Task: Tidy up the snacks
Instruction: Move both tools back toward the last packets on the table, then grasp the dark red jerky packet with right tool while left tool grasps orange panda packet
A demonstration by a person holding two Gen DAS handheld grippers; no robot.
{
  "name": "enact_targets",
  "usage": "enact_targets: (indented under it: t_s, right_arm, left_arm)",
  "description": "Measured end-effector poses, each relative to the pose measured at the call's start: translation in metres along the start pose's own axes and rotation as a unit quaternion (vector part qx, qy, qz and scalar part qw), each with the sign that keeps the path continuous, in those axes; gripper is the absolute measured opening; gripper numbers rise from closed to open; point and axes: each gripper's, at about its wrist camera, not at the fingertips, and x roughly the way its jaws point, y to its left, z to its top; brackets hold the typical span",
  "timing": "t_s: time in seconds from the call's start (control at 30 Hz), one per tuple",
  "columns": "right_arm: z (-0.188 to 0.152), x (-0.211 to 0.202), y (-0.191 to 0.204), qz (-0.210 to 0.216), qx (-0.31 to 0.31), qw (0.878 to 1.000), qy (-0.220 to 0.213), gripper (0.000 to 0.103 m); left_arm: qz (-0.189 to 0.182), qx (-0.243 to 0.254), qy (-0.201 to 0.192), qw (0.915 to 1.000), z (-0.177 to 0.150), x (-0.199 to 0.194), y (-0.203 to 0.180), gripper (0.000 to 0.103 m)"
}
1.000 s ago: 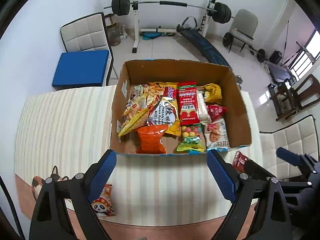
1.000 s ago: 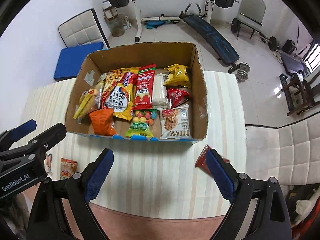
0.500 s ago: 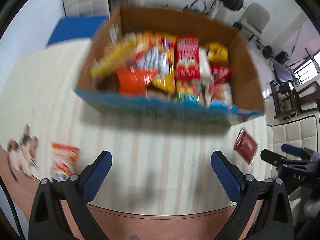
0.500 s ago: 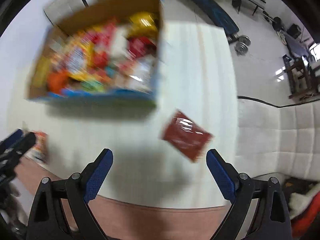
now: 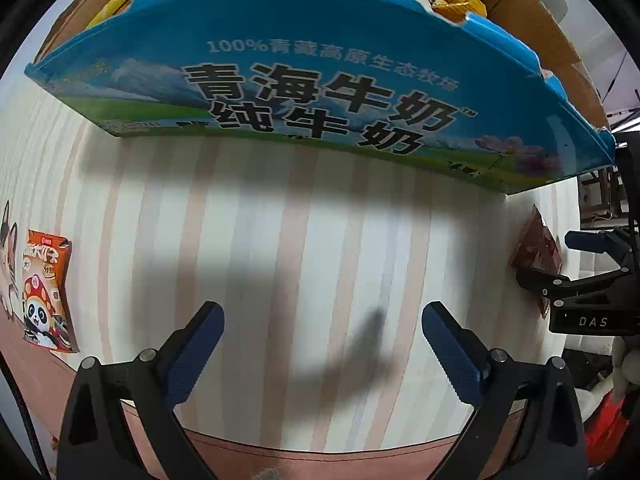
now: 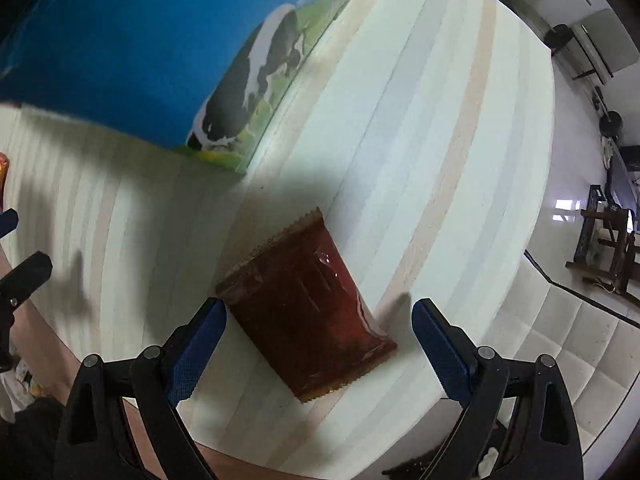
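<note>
Dark-red snack packet (image 6: 310, 306) flat on striped bench (image 6: 420, 152), just below the right tongs (image 6: 318, 326), long axis diagonal to their gap; tongs apart, unloaded. Left tongs (image 5: 322, 338) apart over bare bench, farther off

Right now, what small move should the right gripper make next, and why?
Probably lower a little further and close. The right gripper is open, and the dark red packet lies flat on the table between its fingers, not yet pinched, outside the box.
</note>
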Motion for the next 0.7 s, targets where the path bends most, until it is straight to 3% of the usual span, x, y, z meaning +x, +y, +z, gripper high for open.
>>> enact_targets:
  t_s: [0.07, 0.4, 0.5, 0.53, 0.57, 0.7]
  right_arm:
    - [-0.001, -0.001, -0.003, 0.003, 0.004, 1.0, -0.002, 0.091]
    - [-0.009, 0.008, -0.02, 0.023, -0.005, 1.0, -0.02, 0.089]
    - [-0.012, 0.007, -0.023, 0.012, -0.002, 0.999, -0.032, 0.08]
    - [-0.01, 0.005, -0.021, 0.01, -0.002, 0.999, -0.04, 0.071]
    - [-0.012, 0.003, -0.017, 0.009, -0.002, 0.999, -0.045, 0.068]
    - [-0.021, 0.007, -0.023, 0.012, 0.024, 0.998, -0.049, 0.064]
  left_arm:
    - [0.0, 0.005, 0.001, 1.0, -0.001, 0.001, -0.004, 0.101]
    - [0.001, 0.025, -0.004, 0.9997, -0.005, 0.0, -0.035, 0.101]
    - [-0.001, 0.027, -0.001, 0.9996, -0.01, 0.004, -0.045, 0.101]
    - [0.001, 0.028, -0.001, 0.9996, -0.011, 0.005, -0.048, 0.101]
    - [0.001, 0.03, -0.001, 0.9996, -0.013, 0.006, -0.049, 0.101]
    - [0.0, 0.033, 0.001, 0.9995, -0.021, 0.008, -0.058, 0.101]
